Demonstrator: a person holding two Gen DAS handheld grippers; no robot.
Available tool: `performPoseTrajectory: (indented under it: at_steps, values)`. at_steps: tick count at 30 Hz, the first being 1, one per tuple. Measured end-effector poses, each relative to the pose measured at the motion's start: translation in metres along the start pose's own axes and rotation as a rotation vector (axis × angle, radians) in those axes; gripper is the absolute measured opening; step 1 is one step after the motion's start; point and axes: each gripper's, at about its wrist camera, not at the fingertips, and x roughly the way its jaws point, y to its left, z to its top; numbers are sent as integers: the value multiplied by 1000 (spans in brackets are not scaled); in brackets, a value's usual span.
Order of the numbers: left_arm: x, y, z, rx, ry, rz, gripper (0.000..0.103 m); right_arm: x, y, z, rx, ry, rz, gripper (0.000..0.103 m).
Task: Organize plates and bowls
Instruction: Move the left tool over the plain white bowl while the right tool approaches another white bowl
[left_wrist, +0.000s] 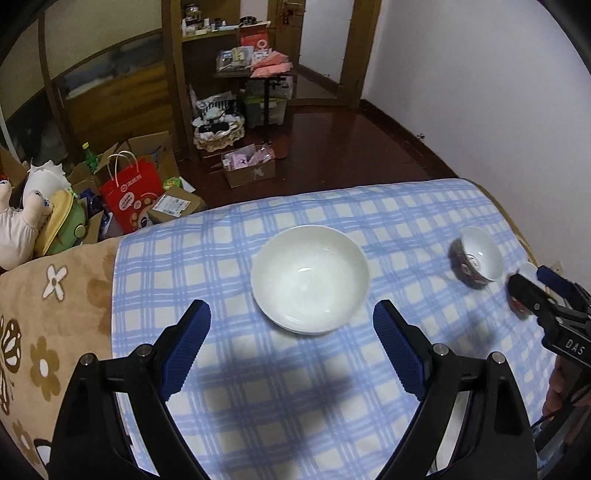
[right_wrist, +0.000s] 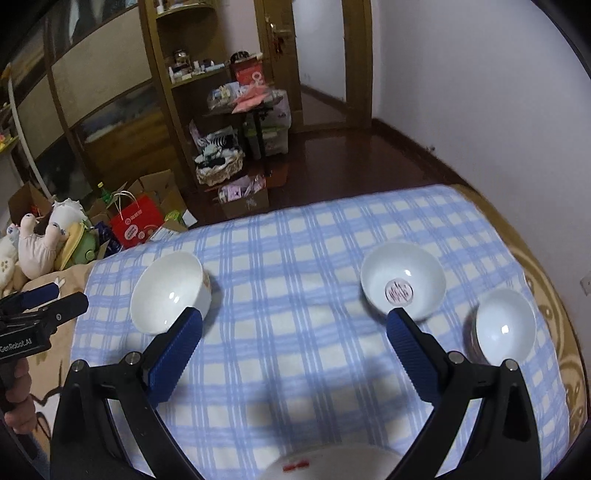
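Note:
A large white bowl (left_wrist: 310, 278) sits on the blue checked cloth (left_wrist: 258, 387), just ahead of my open left gripper (left_wrist: 291, 321), whose jaws hold nothing. A second white rim shows under the bowl. To the right, a small bowl with a dark patterned outside (left_wrist: 478, 258) is blurred. In the right wrist view my right gripper (right_wrist: 295, 317) is open and empty above the cloth (right_wrist: 295, 369). A white bowl (right_wrist: 170, 295) lies behind its left finger and a bowl with a red seal mark (right_wrist: 402, 280) behind its right. Another patterned bowl (right_wrist: 504, 325) stands far right. A white dish (right_wrist: 332, 461) shows at the bottom edge.
The cloth covers a bed with a beige flowered blanket (left_wrist: 44, 314) at its left. Beyond the far edge the dark wooden floor (left_wrist: 351, 147) drops away, with boxes, a red bag (left_wrist: 129, 192) and plush toys (left_wrist: 22, 221). A white wall runs along the right.

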Motion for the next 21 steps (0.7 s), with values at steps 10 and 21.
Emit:
performPoseTrajectory:
  at_steps: [10,21]
  values:
    - [46,34,10,-87,43,25,89,45,35,17,-32,43,64,103]
    - [92,52,6,-131,80,40,89,105,71,23,-46,137,87,103]
